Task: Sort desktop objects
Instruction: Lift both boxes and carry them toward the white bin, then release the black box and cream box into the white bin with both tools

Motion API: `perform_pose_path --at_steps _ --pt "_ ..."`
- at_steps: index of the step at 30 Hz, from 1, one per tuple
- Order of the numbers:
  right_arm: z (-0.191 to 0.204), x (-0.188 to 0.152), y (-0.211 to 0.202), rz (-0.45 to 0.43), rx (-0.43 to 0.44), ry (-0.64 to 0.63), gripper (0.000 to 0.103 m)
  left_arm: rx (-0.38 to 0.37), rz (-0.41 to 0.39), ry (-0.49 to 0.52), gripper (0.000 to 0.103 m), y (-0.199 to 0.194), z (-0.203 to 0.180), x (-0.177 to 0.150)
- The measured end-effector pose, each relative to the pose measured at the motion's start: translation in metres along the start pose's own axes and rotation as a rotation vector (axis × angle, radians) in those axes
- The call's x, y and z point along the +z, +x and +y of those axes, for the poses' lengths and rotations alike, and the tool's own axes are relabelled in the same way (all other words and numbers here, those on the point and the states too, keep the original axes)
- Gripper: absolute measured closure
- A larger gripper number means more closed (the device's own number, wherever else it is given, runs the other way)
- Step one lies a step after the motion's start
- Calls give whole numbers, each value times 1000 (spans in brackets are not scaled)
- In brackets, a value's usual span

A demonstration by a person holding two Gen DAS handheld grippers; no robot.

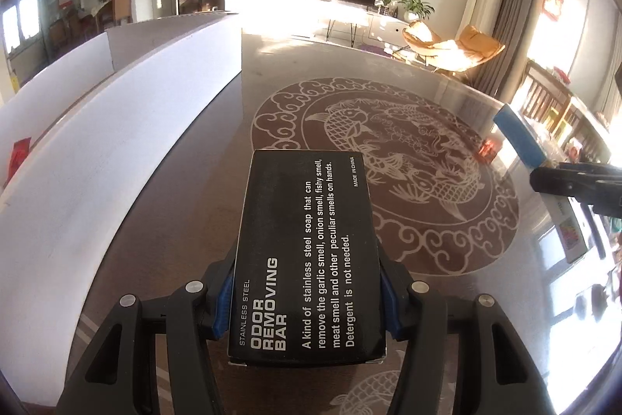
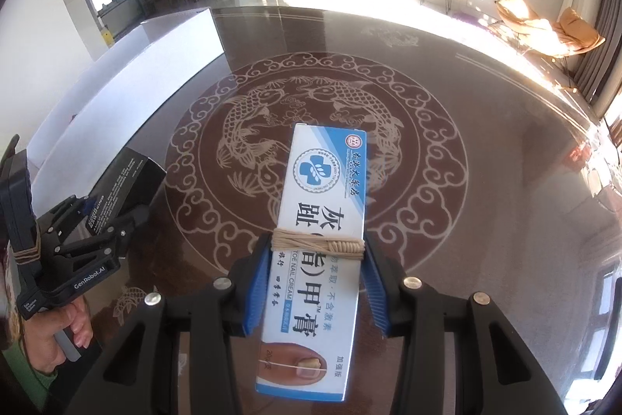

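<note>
My left gripper (image 1: 307, 275) is shut on a black carton (image 1: 307, 240) printed "Odor Removing Bar", its blue pads (image 1: 221, 302) pressing both long sides, and the carton hangs above the dark table. In the right wrist view the same gripper (image 2: 97, 216) and black carton (image 2: 124, 177) appear at the left. My right gripper (image 2: 317, 244) is shut on a blue-and-white toe nail cream box (image 2: 326, 181) with a rubber band wound round its middle. From the left wrist view, that box (image 1: 517, 135) and the right gripper (image 1: 563, 177) show at the right edge.
A long white open box (image 1: 116, 142) (image 2: 147, 65) stands along the table's left side. The glossy brown tabletop (image 2: 486, 181) bears a round koi-fish pattern (image 1: 388, 142). A person's hand (image 2: 50, 337) grips the left tool's handle. Beyond the table are chairs and a television.
</note>
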State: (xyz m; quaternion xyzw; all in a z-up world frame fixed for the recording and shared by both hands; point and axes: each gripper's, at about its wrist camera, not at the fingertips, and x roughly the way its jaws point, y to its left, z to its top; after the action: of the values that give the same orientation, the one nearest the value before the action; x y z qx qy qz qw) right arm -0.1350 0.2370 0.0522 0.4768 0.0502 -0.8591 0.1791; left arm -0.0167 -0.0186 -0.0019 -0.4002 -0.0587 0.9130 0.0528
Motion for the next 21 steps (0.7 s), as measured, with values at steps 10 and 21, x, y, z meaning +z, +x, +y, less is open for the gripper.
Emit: perform_pose_path --at_steps 10,21 --pt "132 128 -18 -141 190 -185 58 136 -171 -144 46 -110 130 78" --pt "365 180 80 -26 429 -404 58 368 95 -371 44 -74 286 44"
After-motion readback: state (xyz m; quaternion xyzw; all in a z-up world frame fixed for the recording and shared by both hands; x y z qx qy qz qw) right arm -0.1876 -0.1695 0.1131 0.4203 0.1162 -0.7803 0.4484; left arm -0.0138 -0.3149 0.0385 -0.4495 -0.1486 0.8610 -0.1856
